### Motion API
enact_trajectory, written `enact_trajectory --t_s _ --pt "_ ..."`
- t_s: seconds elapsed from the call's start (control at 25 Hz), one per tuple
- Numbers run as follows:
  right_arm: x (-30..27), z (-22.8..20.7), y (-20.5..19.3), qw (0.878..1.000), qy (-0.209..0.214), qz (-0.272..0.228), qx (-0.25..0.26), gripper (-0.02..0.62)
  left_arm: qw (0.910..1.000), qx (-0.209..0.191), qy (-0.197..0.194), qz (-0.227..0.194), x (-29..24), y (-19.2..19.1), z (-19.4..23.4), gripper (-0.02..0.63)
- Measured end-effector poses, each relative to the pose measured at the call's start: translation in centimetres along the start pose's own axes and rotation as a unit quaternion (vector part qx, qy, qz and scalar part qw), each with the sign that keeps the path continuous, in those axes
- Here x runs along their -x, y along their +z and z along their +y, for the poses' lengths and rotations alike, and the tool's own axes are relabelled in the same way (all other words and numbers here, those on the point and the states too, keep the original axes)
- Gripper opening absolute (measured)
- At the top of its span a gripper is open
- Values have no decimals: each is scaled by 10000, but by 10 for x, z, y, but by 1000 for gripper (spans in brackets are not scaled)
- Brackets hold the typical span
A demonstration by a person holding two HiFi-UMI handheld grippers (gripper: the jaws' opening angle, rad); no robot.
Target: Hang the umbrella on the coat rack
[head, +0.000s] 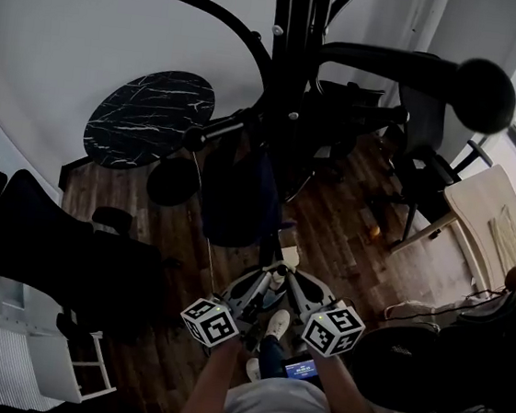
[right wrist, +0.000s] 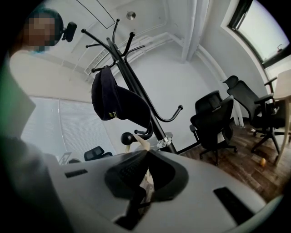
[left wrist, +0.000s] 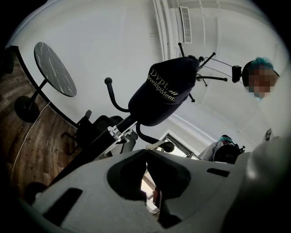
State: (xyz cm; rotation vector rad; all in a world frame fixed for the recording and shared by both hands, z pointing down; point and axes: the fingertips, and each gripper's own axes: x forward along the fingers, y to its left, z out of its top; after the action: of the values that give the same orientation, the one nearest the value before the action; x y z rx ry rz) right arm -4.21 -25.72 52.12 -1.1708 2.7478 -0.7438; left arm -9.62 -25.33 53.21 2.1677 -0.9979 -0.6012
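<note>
Down at the near edge of the head view, the two claws sit side by side in front of the person, marker cubes up. Their noses angle in toward each other and toward the foot of the coat rack (head: 288,66).

On the left gripper (left wrist: 146,154) the jaws are drawn together with the tips meeting. A cream sliver shows just past them, though there's no telling whether that sliver is actually pinched.

Over to the right gripper (right wrist: 148,154), where the jaws are closed as well, and the picture is clearer. A cream, patterned strip runs up between them and pokes out beyond the tips. That appears to be the umbrella (right wrist: 141,144), or a part of it, with the rest hidden behind the claw's grey body.

Its cream end sits just beside the ball-tipped lower hook (right wrist: 127,138) of the rack. Whether it touches the hook cannot be made out, and it is not looped over it.

Above that hook a dark cap (left wrist: 166,91) with pale lettering hangs from an upper arm, close against the black pole.

Far left, a round table (head: 150,116) with a dark marbled top stands by the white wall. Far right, black office chairs (right wrist: 213,123) stand on the wooden floor (head: 349,221). Near, between the two cubes, a white shoe (head: 278,322) of the person shows.
</note>
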Motion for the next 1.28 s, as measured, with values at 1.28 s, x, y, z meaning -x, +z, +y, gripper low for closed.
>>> enact_trajectory --t_s 1.28 --pt "-29 -14 -7 9996 19 252 136 15 9994 -50 247 248 -22 -3 29 21"
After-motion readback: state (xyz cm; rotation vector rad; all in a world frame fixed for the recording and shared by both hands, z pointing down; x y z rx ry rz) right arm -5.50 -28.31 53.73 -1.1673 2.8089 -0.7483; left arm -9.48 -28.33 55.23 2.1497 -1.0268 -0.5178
